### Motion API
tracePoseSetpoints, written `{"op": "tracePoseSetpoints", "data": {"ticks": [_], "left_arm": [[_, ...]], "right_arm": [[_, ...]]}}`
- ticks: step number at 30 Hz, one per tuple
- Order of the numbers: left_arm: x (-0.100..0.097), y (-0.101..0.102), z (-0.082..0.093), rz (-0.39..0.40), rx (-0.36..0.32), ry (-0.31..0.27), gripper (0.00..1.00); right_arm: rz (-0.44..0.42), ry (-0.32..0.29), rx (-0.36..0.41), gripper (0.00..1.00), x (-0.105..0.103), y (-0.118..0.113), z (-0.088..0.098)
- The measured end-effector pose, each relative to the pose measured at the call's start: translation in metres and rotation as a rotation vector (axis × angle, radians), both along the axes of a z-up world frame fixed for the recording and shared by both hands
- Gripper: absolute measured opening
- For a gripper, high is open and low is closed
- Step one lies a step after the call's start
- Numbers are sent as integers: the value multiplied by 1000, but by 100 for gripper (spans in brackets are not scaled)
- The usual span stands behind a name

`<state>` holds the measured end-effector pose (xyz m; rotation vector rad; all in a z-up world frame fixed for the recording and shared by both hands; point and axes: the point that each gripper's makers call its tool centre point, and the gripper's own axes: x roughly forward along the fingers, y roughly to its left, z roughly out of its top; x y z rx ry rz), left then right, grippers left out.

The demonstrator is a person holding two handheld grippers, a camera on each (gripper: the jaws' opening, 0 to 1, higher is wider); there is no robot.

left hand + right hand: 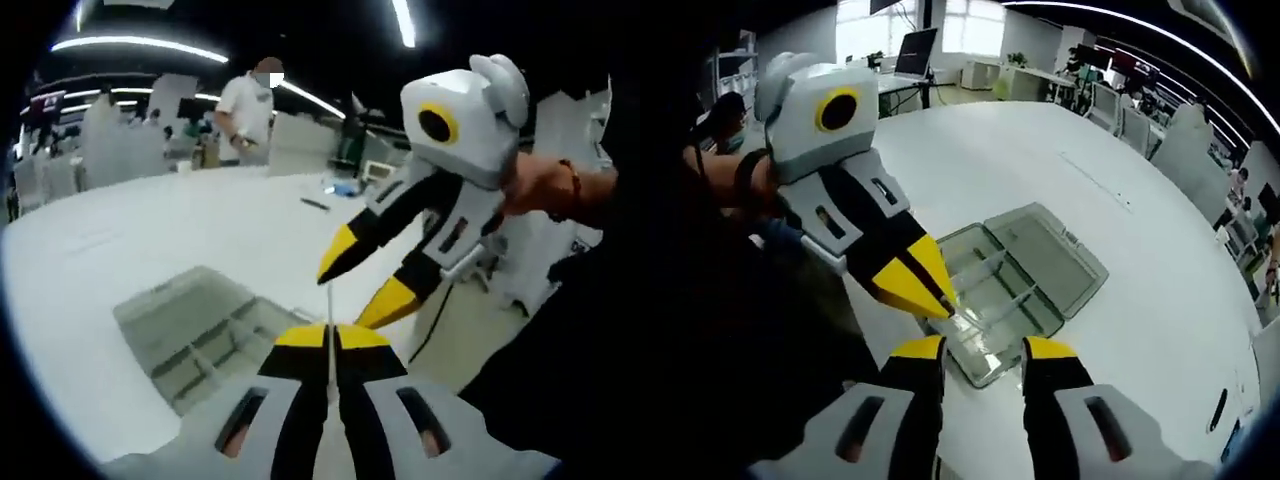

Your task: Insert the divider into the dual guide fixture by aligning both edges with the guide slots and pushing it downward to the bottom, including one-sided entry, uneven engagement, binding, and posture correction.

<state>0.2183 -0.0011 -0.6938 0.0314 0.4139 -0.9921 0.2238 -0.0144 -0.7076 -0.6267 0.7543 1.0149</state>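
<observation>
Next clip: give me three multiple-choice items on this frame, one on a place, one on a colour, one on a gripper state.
1. Where does the clear box sit?
A. on the white table
B. on a chair
C. on the floor

2. What colour are the tips of the gripper fingers?
A. red
B. yellow
C. green

3. How is the right gripper set?
A. shut on the divider
B. shut on the box
C. open

Answers:
1 A: the clear box lies open on the white table.
2 B: the fingers end in yellow on both grippers.
3 C: the right gripper has its fingers apart with nothing between them, while the left gripper is shut on the thin clear divider.
</observation>
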Motion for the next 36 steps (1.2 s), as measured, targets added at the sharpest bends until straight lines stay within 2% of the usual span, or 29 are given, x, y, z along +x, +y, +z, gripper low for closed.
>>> {"op": "tracePoseSetpoints", "data": {"ticks": [1, 3, 8, 12, 14, 18, 20, 28, 32, 36], "left_arm": [[1, 1, 0, -1, 3, -5, 0], [1, 3, -2, -5, 15, -8, 0], [-1, 7, -4, -13, 27, -19, 0], [-3, 6, -3, -31, 27, -32, 0], [-2, 7, 1, -29, 13, -40, 0], [-6, 8, 0, -64, 40, -63, 0], [-7, 8, -2, -75, 50, -71, 0], [-7, 6, -7, -87, 45, -54, 2], [-4, 3, -7, -71, 29, -43, 3], [1, 2, -5, -39, 16, -32, 6]], "right_arm": [[55, 3, -20, 25, -3, 3, -2], [66, -9, -33, 25, -1, 5, -4], [98, -39, -5, 18, 4, 14, 2], [143, -33, -24, 17, 2, 16, -2], [164, -28, -38, 11, -1, 15, -4], [197, -41, -40, 5, -8, 14, -5], [214, -26, -49, 0, -13, 12, -7], [250, -8, -37, 0, -24, 9, -3], [277, -24, -67, 0, -21, 7, -2], [280, -1, -59, 0, -16, 5, 2]]}}
